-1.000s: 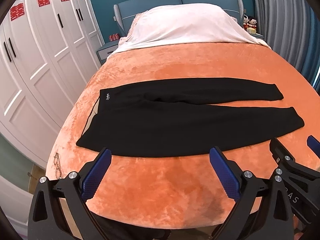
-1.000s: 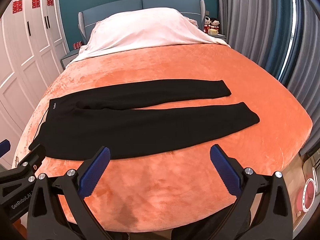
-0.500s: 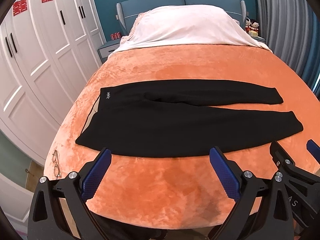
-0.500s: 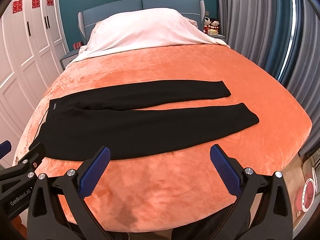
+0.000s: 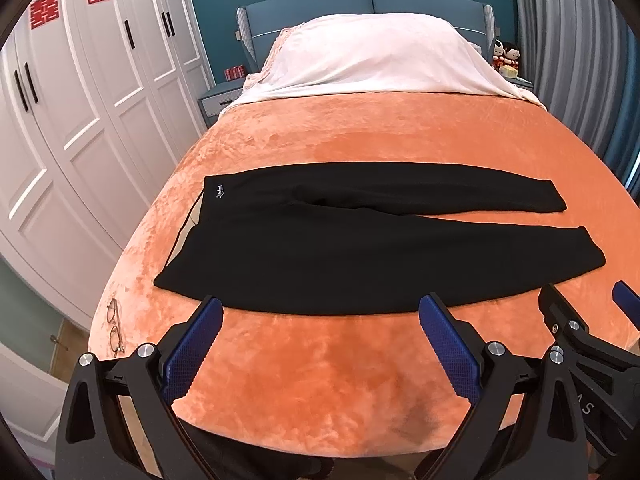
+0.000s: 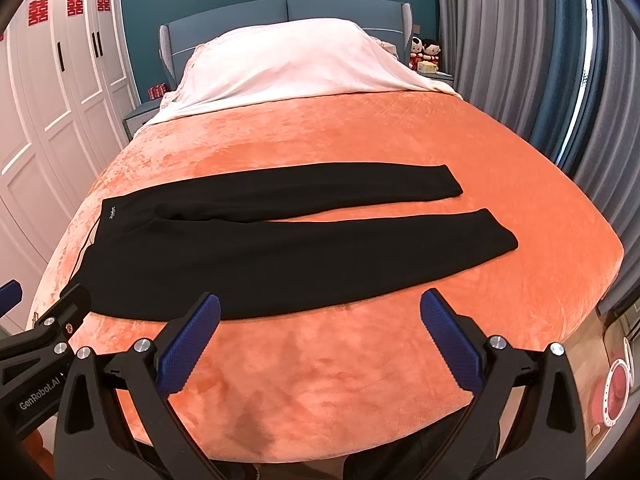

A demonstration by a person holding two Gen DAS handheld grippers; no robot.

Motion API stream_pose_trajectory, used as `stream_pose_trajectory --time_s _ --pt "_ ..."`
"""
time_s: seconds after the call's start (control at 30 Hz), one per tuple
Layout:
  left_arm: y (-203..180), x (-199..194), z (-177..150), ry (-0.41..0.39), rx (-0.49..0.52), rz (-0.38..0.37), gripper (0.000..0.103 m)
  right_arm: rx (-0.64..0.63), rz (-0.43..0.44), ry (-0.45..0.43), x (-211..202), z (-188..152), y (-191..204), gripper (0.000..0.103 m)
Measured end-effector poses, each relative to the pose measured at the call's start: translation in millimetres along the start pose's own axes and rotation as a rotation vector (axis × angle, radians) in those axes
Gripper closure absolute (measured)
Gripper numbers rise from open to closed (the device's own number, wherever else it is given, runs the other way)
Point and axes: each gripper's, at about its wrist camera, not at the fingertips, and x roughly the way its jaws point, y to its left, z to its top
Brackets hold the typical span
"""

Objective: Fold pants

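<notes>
A pair of black knit pants lies flat and unfolded on a bed covered by an orange plush blanket. Their long axis runs across the bed, waistband toward the white panelled wardrobe, both legs pointing away from it toward the grey curtains. The legs lie slightly apart, the nearer one wider. A small white logo by the waistband is too small to read. The left gripper and right gripper, black with blue ribbed pads, hover over bare blanket on the pants' near side, jaws spread wide, holding nothing. Wire-rimmed spectacles rest at the blanket's edge beside the waistband.
</notes>
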Motion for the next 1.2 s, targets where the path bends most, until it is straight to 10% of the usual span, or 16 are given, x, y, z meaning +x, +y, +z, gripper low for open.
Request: stream_pose_trajectory --time_s 1.2 --pt "-1.2 21.0 6.1 0.042 -0.004 -0.010 0.006 -0.005 0.015 0.048 17.2 4.0 -3.0 0.005"
